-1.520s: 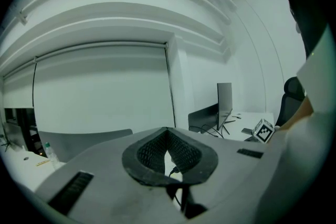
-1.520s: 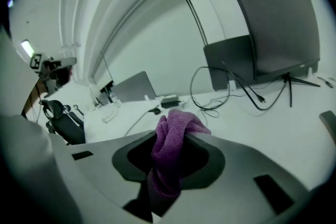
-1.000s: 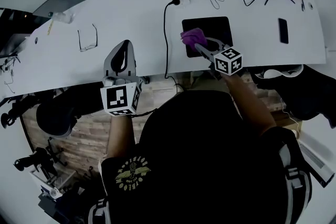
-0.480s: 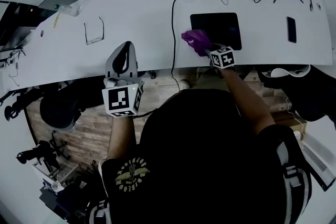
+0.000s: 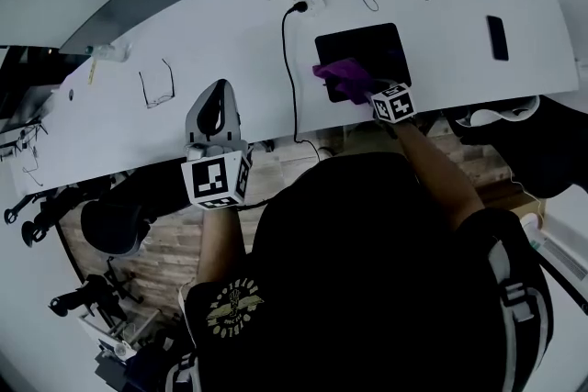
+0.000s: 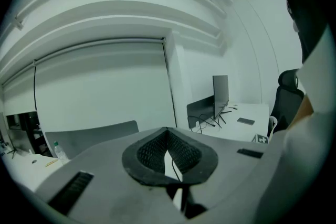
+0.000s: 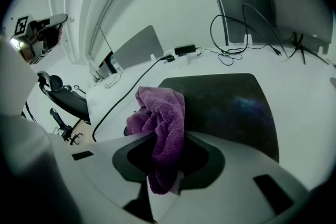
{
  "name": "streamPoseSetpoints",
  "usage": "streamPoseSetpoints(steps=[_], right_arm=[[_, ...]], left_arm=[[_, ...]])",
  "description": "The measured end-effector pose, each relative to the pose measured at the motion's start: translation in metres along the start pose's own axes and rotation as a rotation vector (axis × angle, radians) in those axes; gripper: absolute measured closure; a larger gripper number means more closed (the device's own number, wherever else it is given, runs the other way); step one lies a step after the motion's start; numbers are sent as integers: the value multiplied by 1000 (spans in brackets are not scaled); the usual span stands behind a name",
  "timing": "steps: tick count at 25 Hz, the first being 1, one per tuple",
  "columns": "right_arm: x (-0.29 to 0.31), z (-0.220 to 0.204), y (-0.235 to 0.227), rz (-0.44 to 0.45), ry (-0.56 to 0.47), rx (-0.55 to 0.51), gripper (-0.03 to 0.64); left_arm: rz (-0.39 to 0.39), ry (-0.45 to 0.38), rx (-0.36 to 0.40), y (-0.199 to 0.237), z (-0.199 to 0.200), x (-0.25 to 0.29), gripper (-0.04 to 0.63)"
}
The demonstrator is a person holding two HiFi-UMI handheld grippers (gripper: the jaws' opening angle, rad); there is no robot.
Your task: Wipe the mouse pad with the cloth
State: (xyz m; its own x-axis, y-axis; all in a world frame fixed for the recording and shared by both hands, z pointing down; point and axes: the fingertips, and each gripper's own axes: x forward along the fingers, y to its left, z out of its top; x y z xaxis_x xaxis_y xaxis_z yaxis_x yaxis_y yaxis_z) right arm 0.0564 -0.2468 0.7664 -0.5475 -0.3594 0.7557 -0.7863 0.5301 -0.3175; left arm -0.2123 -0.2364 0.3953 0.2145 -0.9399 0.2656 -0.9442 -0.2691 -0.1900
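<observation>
Head view: white desk (image 5: 441, 73) with a curved near edge and plenty of bare surface left of the black cable (image 5: 286, 60). Black mouse pad (image 5: 364, 49) right of that cable, close to the near edge; phone (image 5: 497, 37) well apart at the right, glasses (image 5: 156, 84) well apart at the left. Purple cloth (image 5: 341, 76) bunched on the pad's near left corner, clamped in the right hand-held gripper (image 5: 356, 87), reaching in from the desk edge on an outstretched forearm. Left hand-held gripper (image 5: 218, 104) over the near edge, left of the cable, well apart from the pad.

Left gripper view: left hand-held gripper (image 6: 168, 150) with jaws drawn together, nothing between them, pointing level across the desk (image 6: 247, 113).

Right gripper view: right hand-held gripper (image 7: 164, 162) with jaws pressed onto the cloth (image 7: 160, 120), folds bulging forward and touching the mouse pad (image 7: 231, 105) at its left edge. Clear pad surface ahead and to the right; cable (image 7: 128, 89) just beside on the left.
</observation>
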Motion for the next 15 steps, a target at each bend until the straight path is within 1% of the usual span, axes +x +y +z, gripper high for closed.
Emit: streamPoseSetpoints(steps=[5,9,12,15], right_arm=[[-21,-6,-41,-86,17,7,514],[-47,-18,-91,-181,16,76,512],[-67,-24,-125,-265,27,98,512],[-77,-31,-140,-313,57,99,514]], left_arm=[[-13,-16,-17,-8,6,17,592],[-32,-29,-27,-18,10,31,592],[-52,-44,-30,-28,15,41,592],[-70,-60,-31,-34,23,47,592]])
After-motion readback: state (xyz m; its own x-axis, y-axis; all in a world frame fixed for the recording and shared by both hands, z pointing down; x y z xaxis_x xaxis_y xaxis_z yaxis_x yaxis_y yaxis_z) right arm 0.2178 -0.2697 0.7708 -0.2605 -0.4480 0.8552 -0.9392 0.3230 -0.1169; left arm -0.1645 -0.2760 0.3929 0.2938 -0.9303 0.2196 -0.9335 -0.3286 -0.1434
